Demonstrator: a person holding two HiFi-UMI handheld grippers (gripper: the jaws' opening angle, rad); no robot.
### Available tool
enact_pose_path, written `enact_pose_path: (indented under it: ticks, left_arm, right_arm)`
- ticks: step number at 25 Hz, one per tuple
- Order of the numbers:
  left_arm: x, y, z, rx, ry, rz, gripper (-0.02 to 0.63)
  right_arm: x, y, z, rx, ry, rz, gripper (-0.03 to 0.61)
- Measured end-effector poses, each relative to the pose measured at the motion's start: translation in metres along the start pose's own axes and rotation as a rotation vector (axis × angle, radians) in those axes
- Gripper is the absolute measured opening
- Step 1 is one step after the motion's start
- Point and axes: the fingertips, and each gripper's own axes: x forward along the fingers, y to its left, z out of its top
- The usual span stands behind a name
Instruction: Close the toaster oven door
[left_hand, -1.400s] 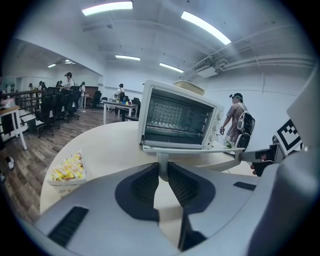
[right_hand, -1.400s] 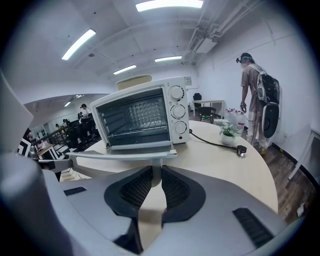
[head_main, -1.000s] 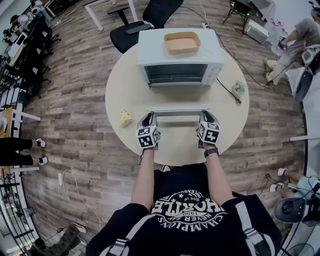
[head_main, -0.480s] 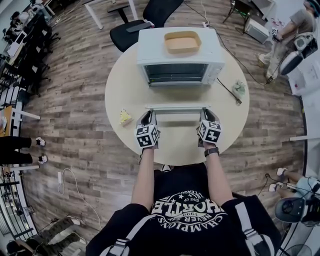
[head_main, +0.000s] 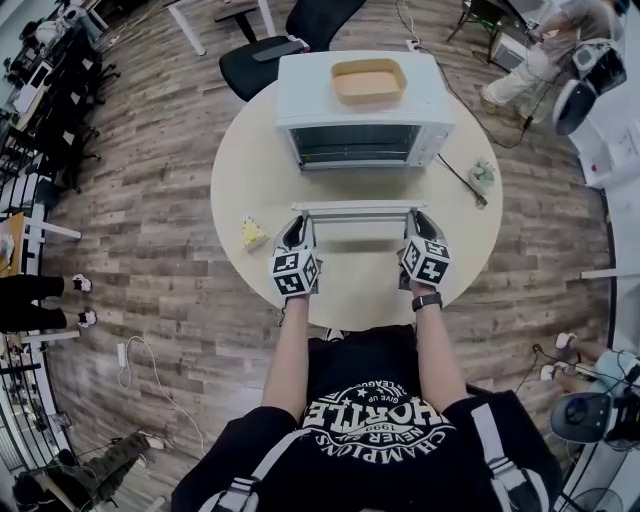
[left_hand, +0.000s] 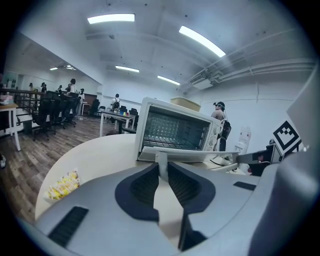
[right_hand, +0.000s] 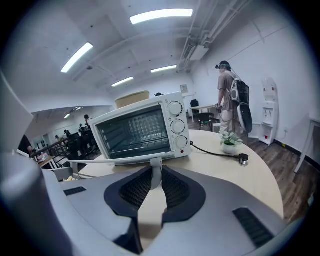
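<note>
A white toaster oven stands at the far side of a round beige table. Its glass door hangs open, swung out toward me and partly raised. My left gripper is shut on the left post of the door handle. My right gripper is shut on the handle's right post. In both gripper views the dark pads press on the metal post, and the oven's rack shows behind the lifted door edge.
A tan tray rests on top of the oven. A yellow snack packet lies left of the door. A small potted plant and a black cord with plug lie at the right. A black chair stands behind the table.
Both grippers have risen a little toward the oven with the handle in them. The door edge now sits higher and nearer the oven front.
</note>
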Motion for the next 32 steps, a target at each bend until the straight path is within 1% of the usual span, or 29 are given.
enact_pose_path:
  ticks: [10,16,20,23,25,28,32]
  left_arm:
    - [0.004,-0.003,0.023,0.036,-0.079,0.005,0.078]
    - [0.004,-0.003,0.032,0.055,-0.127,0.006,0.078]
    - [0.007,-0.004,0.037,0.070,-0.152,0.000,0.078]
    - [0.009,-0.002,0.035,0.103,-0.143,0.011,0.074]
    - [0.008,0.002,0.029,0.120,-0.124,0.029,0.072]
    - [0.006,0.007,0.018,0.121,-0.115,0.046,0.071]
    - [0.007,0.006,0.021,0.130,-0.129,0.039,0.071]
  right_arm:
    - [0.001,0.003,0.024,0.013,-0.074,0.009,0.083]
    - [0.000,0.005,0.031,0.029,-0.107,0.015,0.084]
    - [0.004,0.005,0.037,0.021,-0.143,0.018,0.084]
    - [0.005,0.008,0.033,0.007,-0.161,0.028,0.083]
    - [0.004,0.011,0.025,-0.018,-0.149,0.030,0.083]
    - [0.002,0.014,0.012,-0.052,-0.132,0.017,0.083]
    - [0.002,0.013,0.015,-0.047,-0.166,0.005,0.081]
